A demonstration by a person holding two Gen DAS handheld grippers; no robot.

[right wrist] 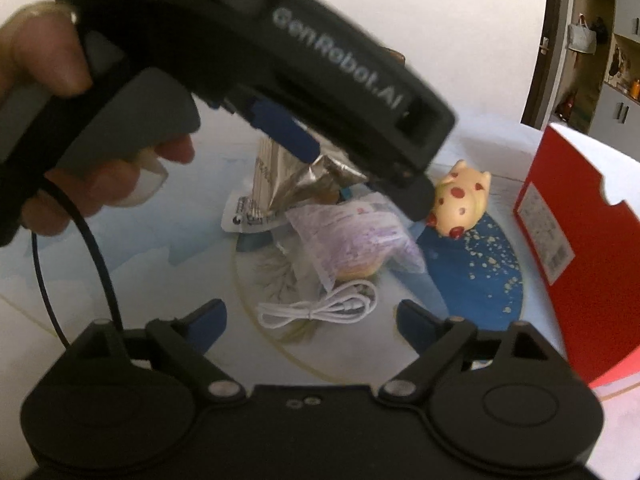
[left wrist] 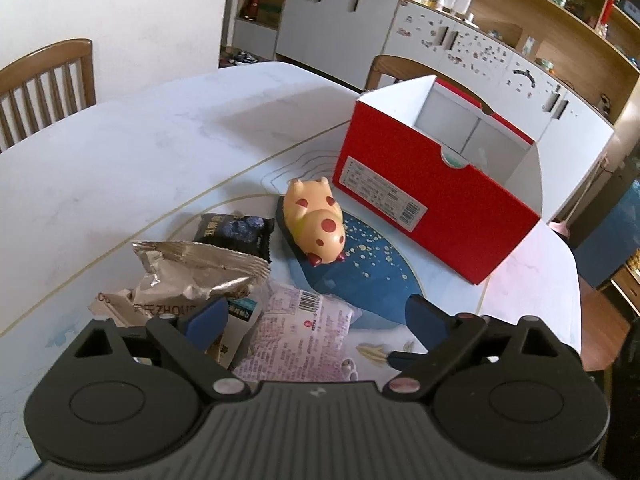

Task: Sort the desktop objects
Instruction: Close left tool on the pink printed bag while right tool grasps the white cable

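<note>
My left gripper [left wrist: 316, 320] is open, low over a pink-printed clear snack packet [left wrist: 304, 336] that lies between its fingers. Left of it lie a crumpled silver wrapper [left wrist: 192, 272] and a dark snack pack [left wrist: 236, 234]. A yellow pig toy with red spots [left wrist: 316, 224] lies beyond, next to an open red box [left wrist: 436, 196]. My right gripper [right wrist: 308, 322] is open and empty above a coiled white cable [right wrist: 320, 310]. In the right wrist view the left gripper's body [right wrist: 280, 60] hangs over the packet [right wrist: 352, 240], the silver wrapper [right wrist: 312, 180] and the pig [right wrist: 460, 204].
The objects lie on a blue and white patterned mat [left wrist: 368, 280] on a white table [left wrist: 120, 152]. Wooden chairs [left wrist: 48, 84] stand at the far side. Cabinets and shelves [left wrist: 440, 20] line the back wall. The red box [right wrist: 588, 240] stands at the right.
</note>
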